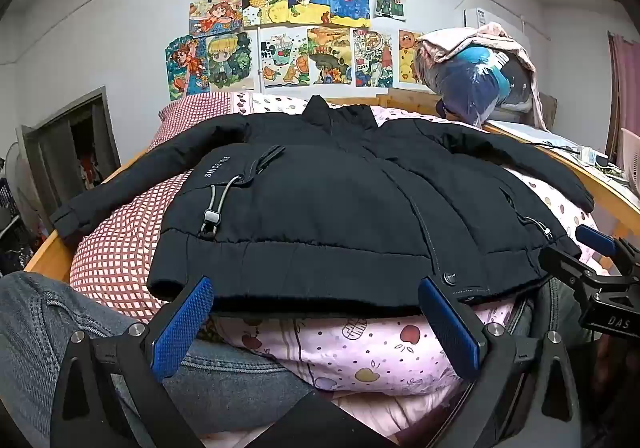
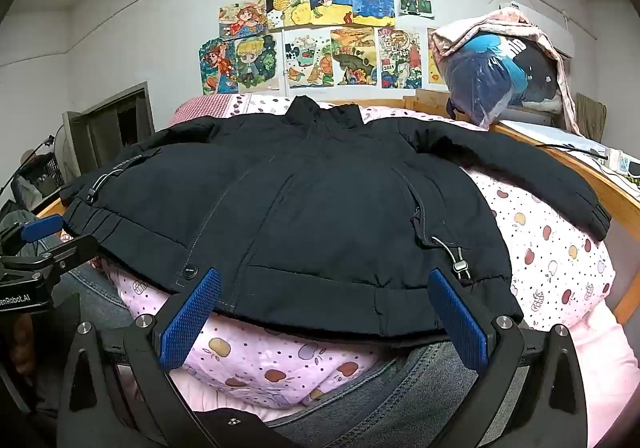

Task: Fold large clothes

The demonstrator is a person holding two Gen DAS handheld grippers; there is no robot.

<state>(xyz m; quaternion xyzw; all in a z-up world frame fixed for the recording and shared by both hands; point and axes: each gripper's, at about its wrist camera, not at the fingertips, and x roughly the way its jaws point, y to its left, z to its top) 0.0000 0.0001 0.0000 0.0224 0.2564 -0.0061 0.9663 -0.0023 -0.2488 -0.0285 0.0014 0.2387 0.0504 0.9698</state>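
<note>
You had the black jacket spread flat, front up, across the pink fruit-print quilt, its collar at twelve o'clock toward the wall of drawings and its hem at six o'clock, nearest you. The sleeves lay out toward nine and three o'clock, the nine o'clock one reaching onto the red checked pillow. Your left gripper sat just short of the hem with its blue pads wide apart and nothing between them. Your right gripper sat the same way at the hem near the toggle cord, jaws spread wide and empty. A bagged bundle rested at two o'clock.
</note>
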